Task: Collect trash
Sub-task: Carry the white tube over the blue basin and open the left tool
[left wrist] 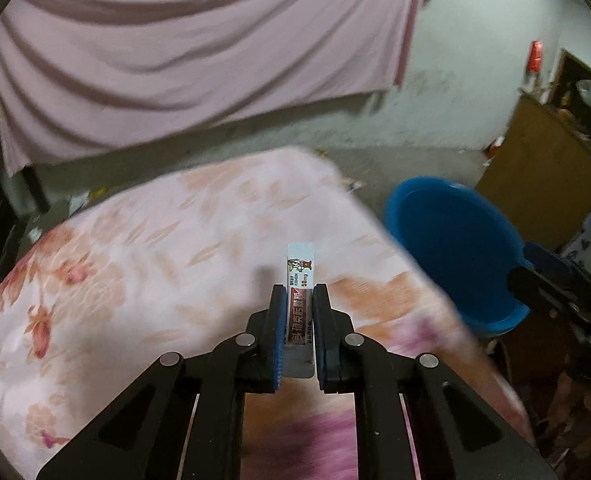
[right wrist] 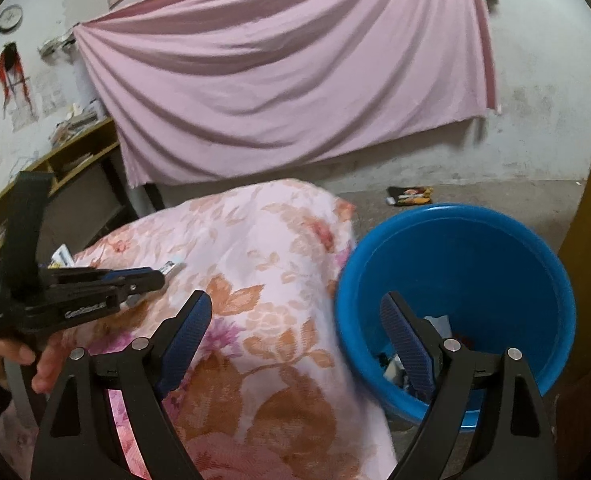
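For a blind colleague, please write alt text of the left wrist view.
The left gripper is shut on a small sachet, held above a floral cloth. A blue basin stands to the right, and a pink sheet hangs behind.

I was working in a lived-in room of a modest home. A table draped in a pink floral cloth (right wrist: 279, 280) stood before a rough whitewashed wall (right wrist: 535, 128), where a large pink sheet (right wrist: 287, 80) hung pinned up. I saw a round wall clock (right wrist: 9, 18), papers stuck to the plaster, and a low yellow-topped shelf unit (right wrist: 75, 160) piled with books. A blue plastic basin (right wrist: 475, 264) holding scraps sat on the bare concrete floor (left wrist: 395, 160); a brown wooden cabinet (left wrist: 535, 168) stood nearby.
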